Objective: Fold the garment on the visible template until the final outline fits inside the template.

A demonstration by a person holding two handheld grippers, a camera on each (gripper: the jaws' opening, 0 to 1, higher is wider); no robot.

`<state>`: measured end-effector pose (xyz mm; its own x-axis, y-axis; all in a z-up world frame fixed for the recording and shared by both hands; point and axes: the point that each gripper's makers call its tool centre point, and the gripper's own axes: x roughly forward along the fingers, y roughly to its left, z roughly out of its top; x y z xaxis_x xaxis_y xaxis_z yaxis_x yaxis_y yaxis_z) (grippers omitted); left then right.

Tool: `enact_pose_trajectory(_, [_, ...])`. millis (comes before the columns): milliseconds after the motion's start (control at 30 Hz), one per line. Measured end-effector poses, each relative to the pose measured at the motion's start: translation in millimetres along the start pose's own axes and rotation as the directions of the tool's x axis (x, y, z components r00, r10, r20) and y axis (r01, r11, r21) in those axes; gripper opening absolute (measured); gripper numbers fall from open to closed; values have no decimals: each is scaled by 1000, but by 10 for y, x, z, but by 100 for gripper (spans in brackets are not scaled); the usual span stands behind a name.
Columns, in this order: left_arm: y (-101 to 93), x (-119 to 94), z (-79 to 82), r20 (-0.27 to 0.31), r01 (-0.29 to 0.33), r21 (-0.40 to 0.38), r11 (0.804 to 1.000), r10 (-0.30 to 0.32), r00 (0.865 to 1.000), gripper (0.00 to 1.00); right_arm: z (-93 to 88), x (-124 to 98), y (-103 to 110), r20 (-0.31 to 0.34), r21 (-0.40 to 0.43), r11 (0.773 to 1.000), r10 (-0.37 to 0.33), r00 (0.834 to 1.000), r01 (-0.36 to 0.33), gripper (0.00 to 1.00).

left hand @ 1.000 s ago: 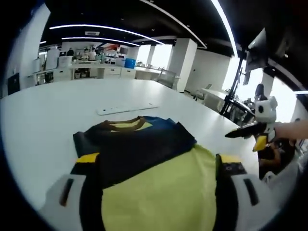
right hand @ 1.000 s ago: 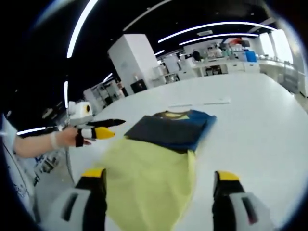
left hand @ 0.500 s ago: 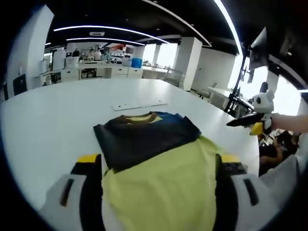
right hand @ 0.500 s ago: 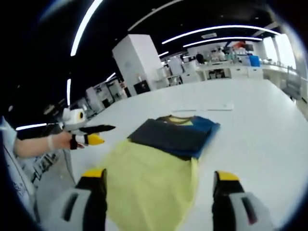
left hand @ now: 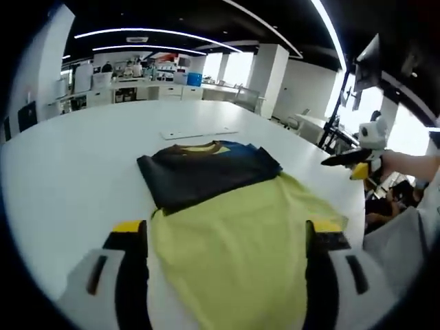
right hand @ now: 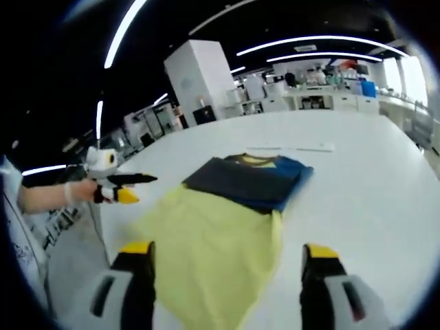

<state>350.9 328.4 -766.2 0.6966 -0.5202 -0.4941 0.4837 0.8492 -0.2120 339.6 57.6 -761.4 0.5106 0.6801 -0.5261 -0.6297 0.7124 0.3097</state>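
Two grippers are in use. My left gripper (left hand: 223,237) has its fingers (left hand: 128,237) spread apart with nothing between the tips; in the right gripper view it (right hand: 130,185) sits off the table's edge, held in a hand (right hand: 81,192). My right gripper (right hand: 225,258) likewise has its fingers (right hand: 317,258) spread and empty; in the left gripper view it (left hand: 344,163) is held well apart from the garment. The garment (left hand: 234,220) lies flat on the white table (left hand: 69,165), yellow lower part nearest me, dark folded part (left hand: 206,172) beyond. A pale strip (left hand: 199,133) lies on the table past the collar.
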Motion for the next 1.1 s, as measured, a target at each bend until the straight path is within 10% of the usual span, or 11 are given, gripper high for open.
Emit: enact_pose_trajectory(1100, [-39, -674, -1035, -185, -20, -131, 991, -4, 983, 82, -932, -234, 74, -153, 85, 996, 5, 988, 8, 67])
